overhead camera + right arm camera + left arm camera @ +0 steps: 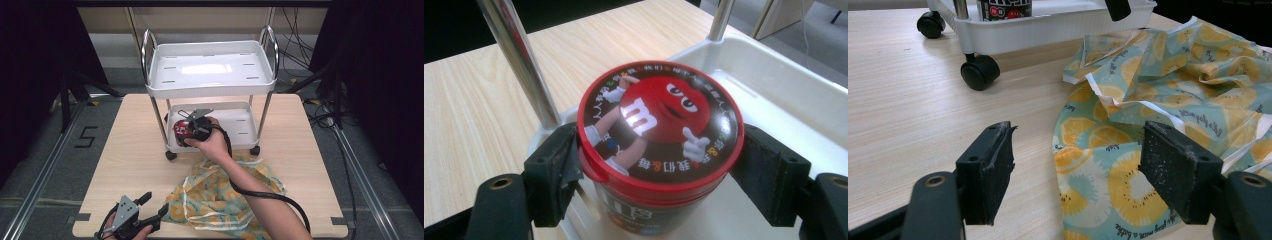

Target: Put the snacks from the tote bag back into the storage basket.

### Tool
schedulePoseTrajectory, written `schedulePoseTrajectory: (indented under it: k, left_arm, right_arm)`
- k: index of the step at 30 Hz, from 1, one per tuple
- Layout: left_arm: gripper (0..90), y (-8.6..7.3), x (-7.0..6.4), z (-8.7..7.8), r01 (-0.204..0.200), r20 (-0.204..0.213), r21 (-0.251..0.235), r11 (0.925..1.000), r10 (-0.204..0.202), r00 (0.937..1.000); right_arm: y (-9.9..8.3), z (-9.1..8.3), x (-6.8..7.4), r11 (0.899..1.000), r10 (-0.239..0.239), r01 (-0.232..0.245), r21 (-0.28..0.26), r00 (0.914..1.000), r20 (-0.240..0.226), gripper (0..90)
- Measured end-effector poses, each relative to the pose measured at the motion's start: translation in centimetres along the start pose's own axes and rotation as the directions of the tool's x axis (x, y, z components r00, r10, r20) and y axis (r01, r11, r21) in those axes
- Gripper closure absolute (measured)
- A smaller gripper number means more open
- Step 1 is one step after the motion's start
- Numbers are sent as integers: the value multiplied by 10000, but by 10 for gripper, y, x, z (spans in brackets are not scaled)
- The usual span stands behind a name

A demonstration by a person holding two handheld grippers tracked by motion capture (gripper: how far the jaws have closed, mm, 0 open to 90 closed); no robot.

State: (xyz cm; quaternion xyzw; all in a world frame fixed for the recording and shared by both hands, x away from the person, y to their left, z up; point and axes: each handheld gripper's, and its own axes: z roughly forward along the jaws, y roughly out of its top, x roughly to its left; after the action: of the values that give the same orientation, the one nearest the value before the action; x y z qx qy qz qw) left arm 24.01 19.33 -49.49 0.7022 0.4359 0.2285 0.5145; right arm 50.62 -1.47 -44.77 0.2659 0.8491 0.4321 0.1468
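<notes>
A candy can with a red cartoon lid [659,120] stands upright at the front left corner of the lower shelf [774,90] of a small white cart [210,90]. My right gripper [661,155] is shut on it, one jaw pressed against each side of the lid. From above, the right gripper [187,131] reaches into the lower shelf at the can [180,131]. My left gripper [154,206] rests open near the table's front left edge. In its own view the left gripper [1080,165] has nothing between its jaws and faces a lemon-print cloth [1158,85].
The cart stands on black wheels [979,72] at the middle back of the wooden table [130,150]. A chrome post [519,65] rises just beside the can. The crumpled cloth [220,200] covers the front middle of the table, under my right forearm.
</notes>
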Motion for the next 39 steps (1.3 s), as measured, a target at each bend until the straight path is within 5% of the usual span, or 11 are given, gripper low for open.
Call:
schedulePoseTrajectory:
  k: [22,32,39]
  left_arm:
    - [291,0,0,2,2,114,-47,10000,-2,9999]
    - [292,0,0,2,16,77,-44,10000,-16,10000]
    - [291,0,-2,2,48,-12,90,9999,-48,10000]
  right_arm:
    - [2,0,4,9994,268,-268,218,9996,-35,218]
    - [3,-24,8,9972,571,-584,473,9979,291,192]
    - [1,-44,10,9999,-74,75,81,9998,-187,188]
